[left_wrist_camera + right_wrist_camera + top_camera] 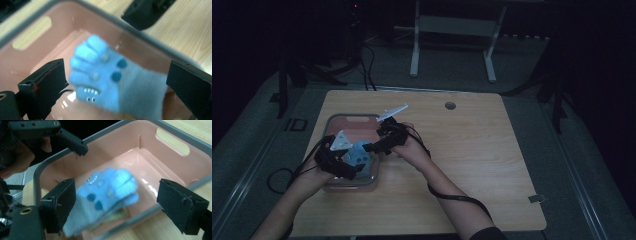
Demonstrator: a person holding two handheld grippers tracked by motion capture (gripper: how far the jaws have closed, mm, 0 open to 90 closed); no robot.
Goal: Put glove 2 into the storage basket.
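Observation:
A light blue glove point(360, 152) with dark blue spots and a small toothy face lies in a pink bin with a grey rim point(352, 116) at the table's left. In the left gripper view the glove point(105, 77) is blurred between the wide-apart jaws of my left gripper point(117, 72), with no pad pressing on it. My right gripper point(117, 187) is open too, and the glove point(105, 192) hangs over the bin's near wall between its jaws. From above, the left gripper point(348, 169) is at the bin's near side and the right gripper point(373, 147) at its right side.
A yellowish scrap point(118, 215) peeks out under the glove. The wooden table point(472, 150) has a round cable hole point(450, 105) near its far edge and a small clip point(537, 198) at its right edge. A white frame point(452, 30) stands on the floor beyond.

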